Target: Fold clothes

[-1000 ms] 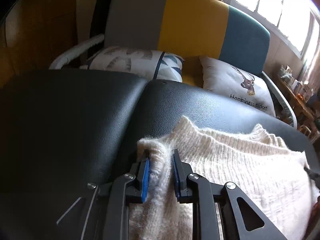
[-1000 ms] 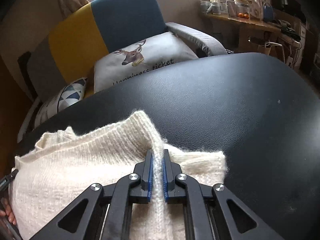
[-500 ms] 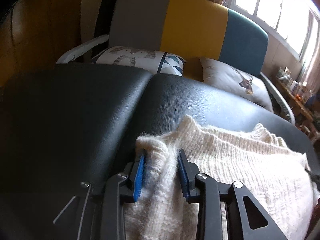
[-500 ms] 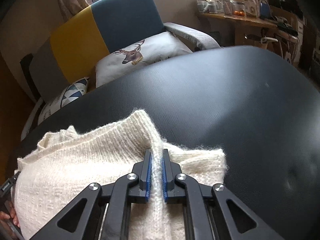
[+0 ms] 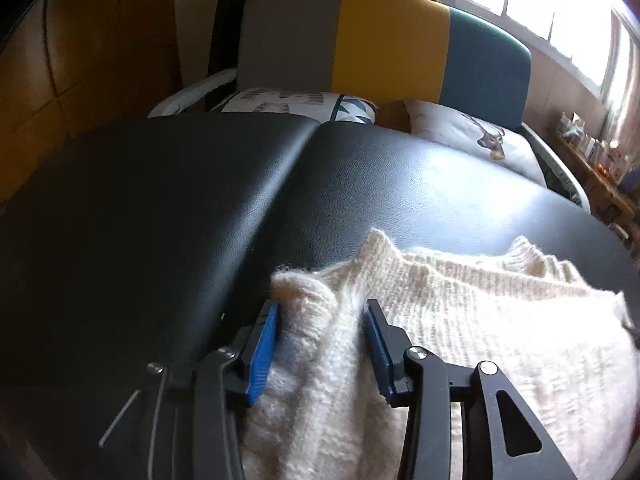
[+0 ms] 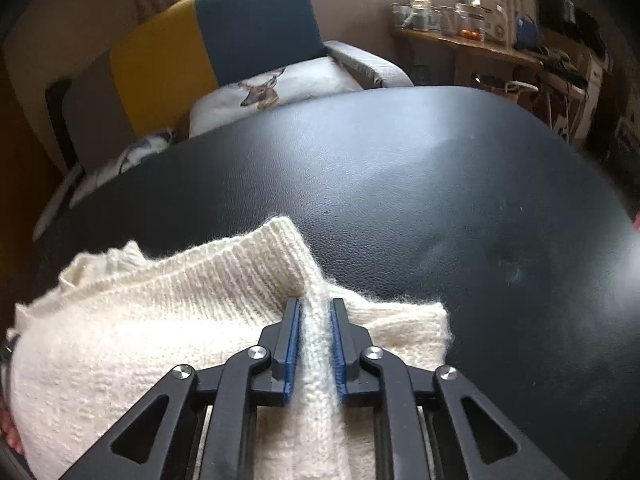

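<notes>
Left wrist view: the left gripper [image 5: 322, 320] sits low over the black padded table [image 5: 160, 220], its 2 blue-padded jaws spread apart with a thick roll of the cream knitted sweater [image 5: 460, 320] lying loosely between them. The left pad touches the wool; the right pad stands just beside it. The sweater lies on the near part of the table, to the right of the table's centre seam, with a folded corner poking up towards the far edge. Beyond the table stands a grey, yellow and teal sofa [image 5: 392, 40] with a deer cushion [image 5: 472, 136] on its seat.

In the right wrist view, the right gripper [image 6: 315, 320] has its jaws drawn narrowly in, pinching a raised ridge of the sweater [image 6: 140, 312] between the blue pads. The garment spreads over the near left part of the table [image 6: 440, 180], and a wooden shelf [image 6: 480, 46] with jars stands past the table's far right edge.
</notes>
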A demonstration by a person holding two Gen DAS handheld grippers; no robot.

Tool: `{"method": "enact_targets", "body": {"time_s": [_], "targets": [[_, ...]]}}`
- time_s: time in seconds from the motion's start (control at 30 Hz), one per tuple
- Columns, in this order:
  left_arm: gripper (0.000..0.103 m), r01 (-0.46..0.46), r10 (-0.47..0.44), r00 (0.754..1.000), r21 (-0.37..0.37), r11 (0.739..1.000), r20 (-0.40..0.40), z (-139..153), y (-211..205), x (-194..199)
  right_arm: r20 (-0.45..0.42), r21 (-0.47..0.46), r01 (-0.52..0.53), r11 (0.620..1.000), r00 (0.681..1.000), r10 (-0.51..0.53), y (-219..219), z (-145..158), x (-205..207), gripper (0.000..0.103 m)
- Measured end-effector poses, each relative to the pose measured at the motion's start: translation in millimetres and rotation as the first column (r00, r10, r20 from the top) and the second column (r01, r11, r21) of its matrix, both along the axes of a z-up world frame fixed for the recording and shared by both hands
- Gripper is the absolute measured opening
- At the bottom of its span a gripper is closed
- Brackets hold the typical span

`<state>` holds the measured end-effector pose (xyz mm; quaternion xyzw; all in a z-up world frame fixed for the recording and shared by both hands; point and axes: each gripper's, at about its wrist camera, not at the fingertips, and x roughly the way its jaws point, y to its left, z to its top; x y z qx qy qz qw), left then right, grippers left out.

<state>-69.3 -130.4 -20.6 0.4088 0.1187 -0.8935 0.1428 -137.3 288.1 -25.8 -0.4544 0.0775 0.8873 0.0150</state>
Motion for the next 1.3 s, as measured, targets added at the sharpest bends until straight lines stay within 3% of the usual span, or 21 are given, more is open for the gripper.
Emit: {"method": "enact_targets", "body": {"time_s": [0.13,0.23,0.33,0.4,0.57,0.67,0.83,0.93,1.03,1.2,1.3], "targets": [[0.059,-0.008,0.008,1.000,0.016,1.000,0.026,13,3,-3,0.065,0.146,-0.043,0.988,0.997,0.034,-14,9,-6,0.025],[0.073,-0.015,0.015,1.000,-0.030,0.999,0.004,26,10,-2,0.009,0.202,-0.005,0.979,1.000,0.003,-24,31,-1,0.025],[0.086,-0.022,0.017,0.998,-0.093,0.995,-0.058,38,19,1,-0.070,0.153,0.008,0.988,0.998,0.002,-42,54,12,0.027],[0.090,-0.004,-0.005,0.996,-0.102,0.995,-0.088,43,25,0,-0.100,0.113,-0.012,0.993,0.995,0.024,-59,66,18,0.027],[0.091,0.066,-0.072,0.994,-0.082,0.994,-0.080,39,41,-10,-0.033,0.019,-0.211,0.977,0.977,0.211,-118,65,11,0.029],[0.091,0.121,-0.122,0.993,-0.079,0.989,0.000,26,54,-25,0.053,-0.012,-0.268,0.963,0.962,0.268,-148,51,11,0.029],[0.091,0.180,-0.159,0.980,-0.193,0.965,0.116,3,77,-40,0.123,-0.045,-0.273,0.961,0.953,0.277,-164,37,2,0.033],[0.093,0.202,-0.166,0.973,-0.242,0.949,0.161,-10,85,-43,0.153,-0.020,-0.296,0.955,0.943,0.296,-169,33,1,0.035],[0.097,0.179,-0.151,0.980,-0.245,0.953,0.131,-15,83,-39,0.184,0.005,-0.320,0.947,0.932,0.314,-174,29,1,0.038],[0.103,0.160,-0.141,0.983,-0.177,0.971,0.114,-25,71,-38,0.233,0.044,-0.359,0.932,0.911,0.340,-183,23,0,0.039],[0.103,0.160,-0.140,0.984,-0.187,0.969,0.111,-26,75,-38,0.200,0.050,-0.371,0.927,0.913,0.354,-185,24,3,0.034]]}}
